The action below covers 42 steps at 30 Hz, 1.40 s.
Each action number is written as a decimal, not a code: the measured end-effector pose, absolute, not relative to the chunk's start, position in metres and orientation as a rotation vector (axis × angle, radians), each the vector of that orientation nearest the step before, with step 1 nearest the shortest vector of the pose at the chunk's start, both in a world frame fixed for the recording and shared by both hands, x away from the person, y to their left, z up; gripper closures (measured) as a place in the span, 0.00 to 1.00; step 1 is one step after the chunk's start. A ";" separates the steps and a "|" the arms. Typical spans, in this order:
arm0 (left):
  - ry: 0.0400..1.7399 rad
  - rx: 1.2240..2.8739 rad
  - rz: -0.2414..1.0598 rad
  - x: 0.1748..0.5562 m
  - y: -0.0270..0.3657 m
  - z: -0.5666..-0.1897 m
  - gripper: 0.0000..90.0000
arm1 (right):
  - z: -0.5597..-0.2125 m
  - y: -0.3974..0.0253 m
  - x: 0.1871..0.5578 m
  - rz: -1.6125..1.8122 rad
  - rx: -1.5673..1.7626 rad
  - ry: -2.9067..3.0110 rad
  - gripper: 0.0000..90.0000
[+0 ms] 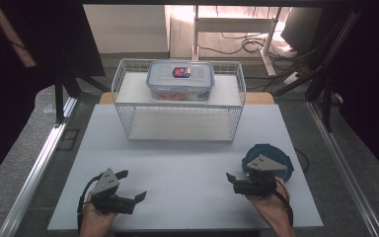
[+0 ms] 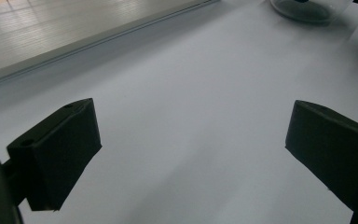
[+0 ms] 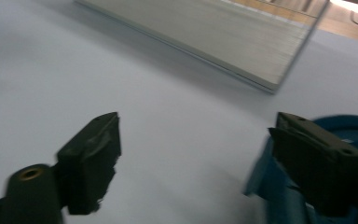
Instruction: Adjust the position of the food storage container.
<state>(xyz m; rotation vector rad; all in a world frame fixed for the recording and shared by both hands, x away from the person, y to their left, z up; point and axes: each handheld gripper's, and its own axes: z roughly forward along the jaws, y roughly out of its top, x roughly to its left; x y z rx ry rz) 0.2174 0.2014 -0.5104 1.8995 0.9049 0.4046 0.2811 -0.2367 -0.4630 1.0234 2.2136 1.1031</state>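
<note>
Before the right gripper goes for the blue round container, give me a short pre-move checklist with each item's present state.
1. Right gripper jaws open: ok.
2. Right gripper holds nothing: ok.
3. Blue round container beside the right gripper, on the table: ok.
4. Left gripper open and apart from the container: ok.
5. Whether the blue container's lid is fastened: cannot tell.
6. Clear lidded box resting on top of the wire rack, out of the path: ok.
</note>
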 end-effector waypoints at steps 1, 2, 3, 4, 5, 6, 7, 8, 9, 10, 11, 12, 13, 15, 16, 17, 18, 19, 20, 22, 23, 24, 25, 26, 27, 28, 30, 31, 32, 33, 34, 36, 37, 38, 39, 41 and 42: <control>0.907 1.900 0.403 0.218 0.201 -0.511 0.03 | -0.463 -0.241 0.283 1.092 1.038 2.205 0.29; 0.907 1.901 0.401 0.218 0.202 -0.511 0.03 | -0.462 -0.246 0.284 1.084 1.047 2.195 0.33; 0.907 1.901 0.397 0.218 0.202 -0.511 0.03 | -0.462 -0.250 0.285 1.079 1.056 2.186 0.36; 0.908 1.899 0.394 0.218 0.202 -0.512 0.03 | -0.461 -0.255 0.287 1.073 1.070 2.177 0.41; 0.909 1.899 0.391 0.219 0.202 -0.512 0.03 | -0.460 -0.260 0.288 1.068 1.083 2.168 0.45; 0.910 1.898 0.387 0.219 0.202 -0.512 0.03 | -0.459 -0.263 0.289 1.059 1.090 2.161 0.48; 0.912 1.897 0.383 0.219 0.203 -0.513 0.03 | -0.459 -0.268 0.291 1.049 1.105 2.150 0.52; 0.914 1.896 0.379 0.219 0.203 -0.513 0.03 | -0.458 -0.273 0.292 1.044 1.120 2.145 0.57; 0.915 1.894 0.374 0.220 0.203 -0.513 0.03 | -0.458 -0.279 0.294 1.038 1.134 2.138 0.60; 0.916 1.894 0.371 0.220 0.203 -0.513 0.03 | -0.458 -0.284 0.296 1.037 1.153 2.135 0.64; 0.917 1.894 0.368 0.220 0.203 -0.514 0.03 | -0.458 -0.289 0.298 1.029 1.166 2.130 0.68; 0.917 1.893 0.366 0.220 0.203 -0.514 0.03 | -0.458 -0.295 0.299 1.016 1.179 2.122 0.72; 0.917 1.893 0.364 0.220 0.203 -0.514 0.03 | -0.458 -0.300 0.301 1.013 1.191 2.112 0.76; 0.917 1.892 0.360 0.221 0.203 -0.514 0.03 | -0.457 -0.310 0.304 1.016 1.219 2.094 0.82; 0.917 1.891 0.357 0.221 0.204 -0.514 0.03 | -0.456 -0.315 0.305 1.015 1.235 2.077 0.85; 0.918 1.890 0.354 0.221 0.204 -0.514 0.03 | -0.456 -0.320 0.306 1.013 1.244 2.064 0.88; 0.919 1.889 0.350 0.221 0.204 -0.515 0.03 | -0.456 -0.325 0.307 1.007 1.253 2.051 0.90; 0.920 1.887 0.346 0.221 0.204 -0.515 0.03 | -0.455 -0.329 0.309 1.007 1.266 2.041 0.93; 0.921 1.884 0.342 0.222 0.205 -0.515 0.03 | -0.455 -0.334 0.310 1.006 1.277 2.034 0.95; 0.924 1.878 0.335 0.222 0.205 -0.515 0.03 | -0.455 -0.343 0.312 0.999 1.304 2.009 0.97; 0.925 1.877 0.333 0.222 0.206 -0.515 0.03 | -0.455 -0.348 0.313 0.994 1.316 1.997 0.98; 0.926 1.876 0.332 0.223 0.206 -0.516 0.03 | -0.456 -0.352 0.314 0.992 1.334 1.982 0.98; 0.928 1.874 0.328 0.223 0.206 -0.516 0.03 | -0.456 -0.356 0.315 0.989 1.352 1.968 0.98; 0.928 1.873 0.326 0.223 0.206 -0.516 0.03 | -0.456 -0.361 0.316 0.980 1.367 1.954 0.98; 0.929 1.873 0.324 0.223 0.207 -0.516 0.03 | -0.455 -0.363 0.317 0.974 1.376 1.945 0.98; 0.930 1.873 0.324 0.223 0.207 -0.516 0.03 | -0.455 -0.366 0.317 0.966 1.383 1.932 0.99; 0.931 1.873 0.322 0.223 0.207 -0.516 0.03 | -0.454 -0.372 0.319 0.951 1.394 1.904 0.99; 0.931 1.873 0.318 0.223 0.206 -0.516 0.03 | -0.455 -0.374 0.319 0.943 1.397 1.898 0.99; 0.932 1.873 0.316 0.224 0.206 -0.517 0.03 | -0.455 -0.377 0.320 0.932 1.402 1.889 0.99; 0.932 1.872 0.313 0.224 0.206 -0.517 0.03 | -0.456 -0.380 0.321 0.922 1.411 1.879 0.99; 0.933 1.871 0.308 0.224 0.207 -0.517 0.03 | -0.458 -0.383 0.322 0.915 1.423 1.880 0.99; 0.935 1.870 0.303 0.224 0.207 -0.517 0.03 | -0.462 -0.386 0.324 0.905 1.446 1.891 0.99; 0.935 1.870 0.302 0.224 0.207 -0.517 0.03 | -0.465 -0.387 0.326 0.894 1.455 1.905 0.99; 0.935 1.870 0.300 0.224 0.207 -0.517 0.03 | -0.466 -0.388 0.326 0.892 1.461 1.910 0.99; 0.935 1.870 0.299 0.224 0.207 -0.518 0.03 | -0.468 -0.388 0.327 0.894 1.468 1.920 0.99; 0.935 1.869 0.297 0.225 0.207 -0.518 0.03 | -0.470 -0.388 0.328 0.906 1.476 1.948 0.99; 0.935 1.868 0.293 0.225 0.207 -0.518 0.03 | -0.471 -0.387 0.329 0.892 1.477 1.950 0.99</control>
